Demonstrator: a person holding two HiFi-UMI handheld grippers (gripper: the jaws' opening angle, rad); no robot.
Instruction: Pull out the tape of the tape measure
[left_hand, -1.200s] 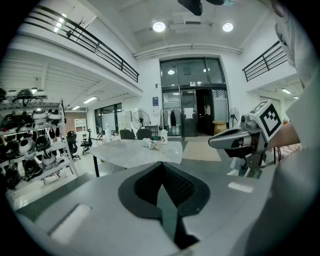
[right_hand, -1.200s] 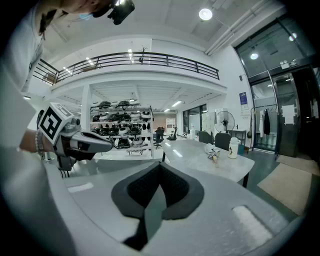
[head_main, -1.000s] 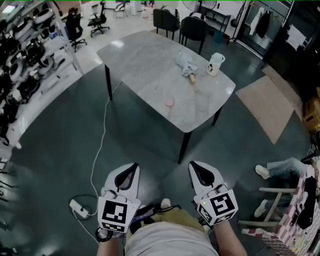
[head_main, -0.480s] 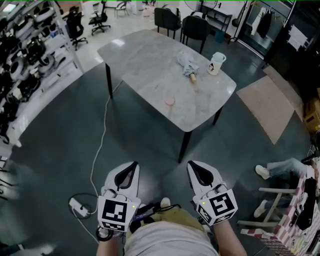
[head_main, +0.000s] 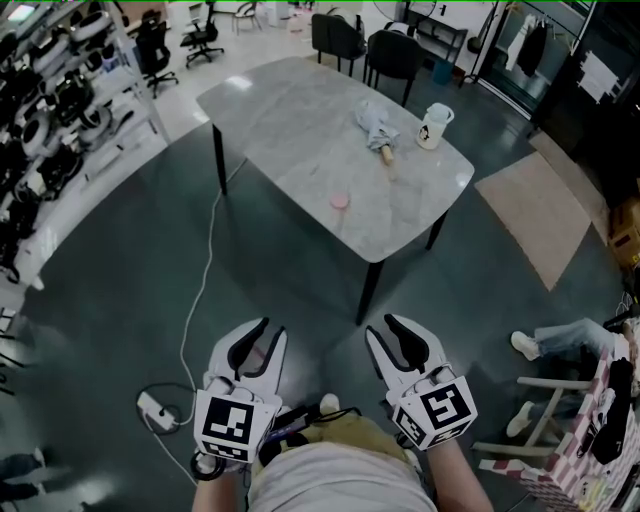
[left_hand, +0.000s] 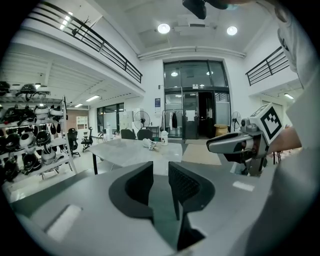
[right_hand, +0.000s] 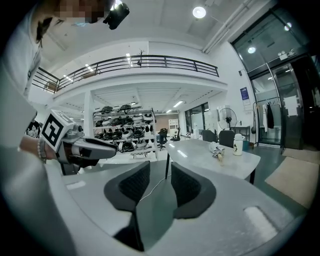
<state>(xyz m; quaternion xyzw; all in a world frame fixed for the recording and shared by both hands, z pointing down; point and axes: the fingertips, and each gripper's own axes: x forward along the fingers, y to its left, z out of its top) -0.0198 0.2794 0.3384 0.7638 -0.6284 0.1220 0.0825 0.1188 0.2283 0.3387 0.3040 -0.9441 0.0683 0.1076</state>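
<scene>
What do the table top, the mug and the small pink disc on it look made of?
The table top is pale grey with faint veining and soft ceiling glare: stone or a stone-look laminate, and I can't tell which. The mug is white and glossy with a dark print, likely glazed ceramic. The pink disc is evenly pink, probably plastic, but too small to be sure.

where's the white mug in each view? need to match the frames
Head view: white mug upper right of centre, near the table's right edge.
Left gripper view: mug at centre, mid-height, on the far end of the table.
Right gripper view: mug right of centre, at the table's right end.
Shared landmark: the grey bundle on the marble table, just left of the mug in all three views.
</scene>
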